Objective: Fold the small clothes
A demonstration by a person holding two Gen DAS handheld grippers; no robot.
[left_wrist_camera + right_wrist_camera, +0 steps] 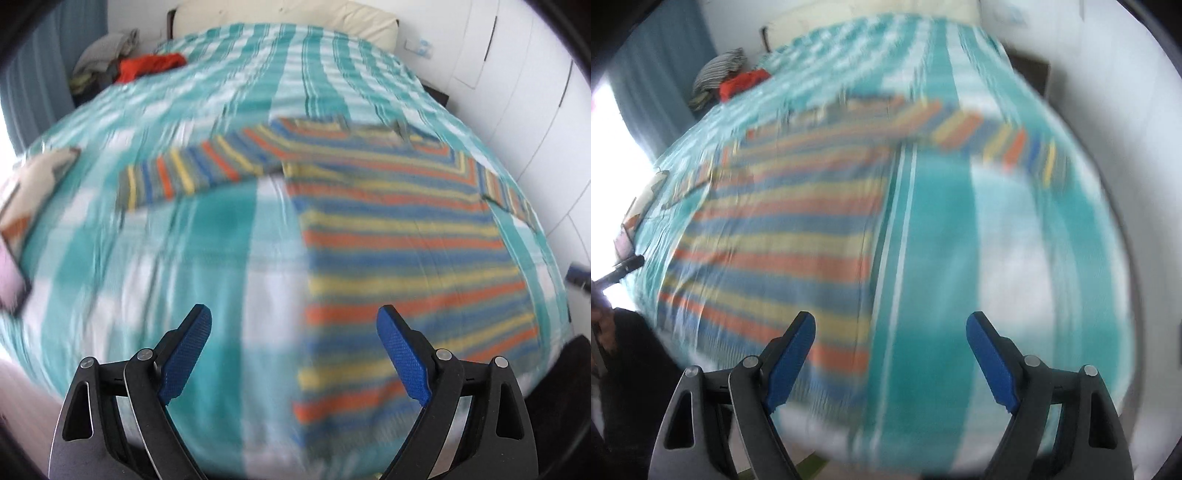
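Note:
A small long-sleeved shirt point(399, 236) with orange, yellow and blue stripes lies spread flat on the bed, sleeves out to both sides. It also shows in the right wrist view point(783, 236). My left gripper point(295, 314) is open and empty, above the shirt's lower left edge. My right gripper point(890, 321) is open and empty, above the bed cover just right of the shirt's lower right edge. Both views are blurred by motion.
The bed has a teal and white checked cover point(184, 258). A red garment point(147, 66) and a grey pile point(107, 51) lie at the far left corner. A pillow point(288, 18) is at the head. Folded clothes point(33, 192) sit at the left edge. White wardrobe doors point(524, 92) stand right.

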